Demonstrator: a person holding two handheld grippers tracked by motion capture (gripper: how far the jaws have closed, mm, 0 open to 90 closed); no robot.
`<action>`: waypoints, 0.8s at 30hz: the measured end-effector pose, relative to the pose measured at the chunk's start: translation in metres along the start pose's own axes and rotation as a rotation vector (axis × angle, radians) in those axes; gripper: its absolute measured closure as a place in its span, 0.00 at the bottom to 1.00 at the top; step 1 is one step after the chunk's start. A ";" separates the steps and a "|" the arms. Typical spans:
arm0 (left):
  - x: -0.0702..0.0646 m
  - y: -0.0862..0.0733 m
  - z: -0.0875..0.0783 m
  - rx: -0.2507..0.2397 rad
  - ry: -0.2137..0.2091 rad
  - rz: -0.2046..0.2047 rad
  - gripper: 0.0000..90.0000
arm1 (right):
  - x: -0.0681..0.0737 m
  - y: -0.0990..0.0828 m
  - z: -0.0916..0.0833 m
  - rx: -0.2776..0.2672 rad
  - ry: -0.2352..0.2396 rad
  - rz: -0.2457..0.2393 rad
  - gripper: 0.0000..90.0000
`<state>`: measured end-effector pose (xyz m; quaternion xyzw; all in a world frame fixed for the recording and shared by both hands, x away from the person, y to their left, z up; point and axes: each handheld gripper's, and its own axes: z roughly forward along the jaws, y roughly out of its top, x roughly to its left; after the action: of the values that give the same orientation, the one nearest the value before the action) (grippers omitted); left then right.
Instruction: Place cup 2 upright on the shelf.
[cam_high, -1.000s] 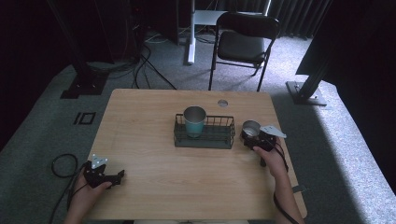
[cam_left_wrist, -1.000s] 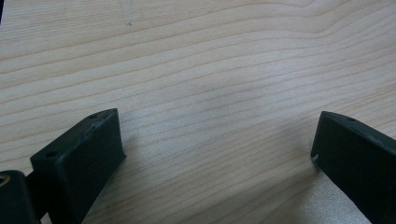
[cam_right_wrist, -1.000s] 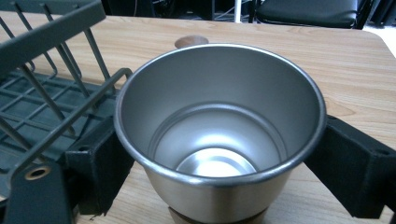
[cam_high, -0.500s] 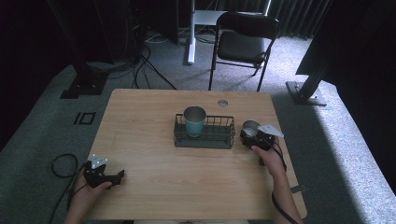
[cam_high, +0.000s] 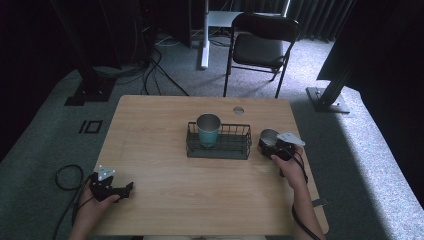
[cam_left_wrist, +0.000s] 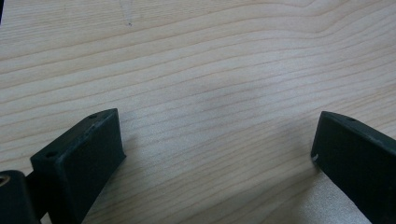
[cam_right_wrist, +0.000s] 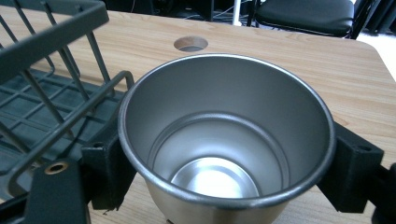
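two cups are in play, and one of them, the steel cup (cam_right_wrist: 226, 140), sits between the jaws of the right gripper (cam_high: 272, 145), a black pad pressed to each side of its wall just under the rim. the grip is at mid-width, closed on the cup, which stands upright with its mouth open to the camera so nothing would spill and it can go down straight. just to this gripper's left is the wire basket (cam_high: 218, 148), its near end wall almost against the cup; holding the cup this close looks like preparation for lifting it over the rail. inside the basket, farther to the left, a teal cup (cam_high: 208, 131) already stands upright, leaving free floor at the end nearest the gripper. the left gripper (cam_high: 114, 187) rests low over bare table (cam_left_wrist: 210, 70), jaws spread wide with nothing between them, parked well apart from the basket, probably to stay out of the way.
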<state>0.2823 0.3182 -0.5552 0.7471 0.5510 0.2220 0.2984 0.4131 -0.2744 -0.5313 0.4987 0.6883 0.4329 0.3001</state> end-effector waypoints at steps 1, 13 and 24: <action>0.000 0.000 0.000 0.000 0.000 0.000 0.03 | 0.000 0.001 -0.001 -0.001 0.000 0.001 0.20; 0.000 0.000 0.000 0.000 0.000 0.000 0.03 | -0.007 0.016 -0.015 -0.008 0.008 0.018 0.20; 0.000 0.000 0.000 0.000 0.000 0.000 0.03 | -0.007 0.028 -0.023 -0.022 0.017 -0.001 0.20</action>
<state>0.2823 0.3182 -0.5552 0.7471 0.5510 0.2220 0.2982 0.4083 -0.2839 -0.4959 0.4912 0.6864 0.4446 0.2999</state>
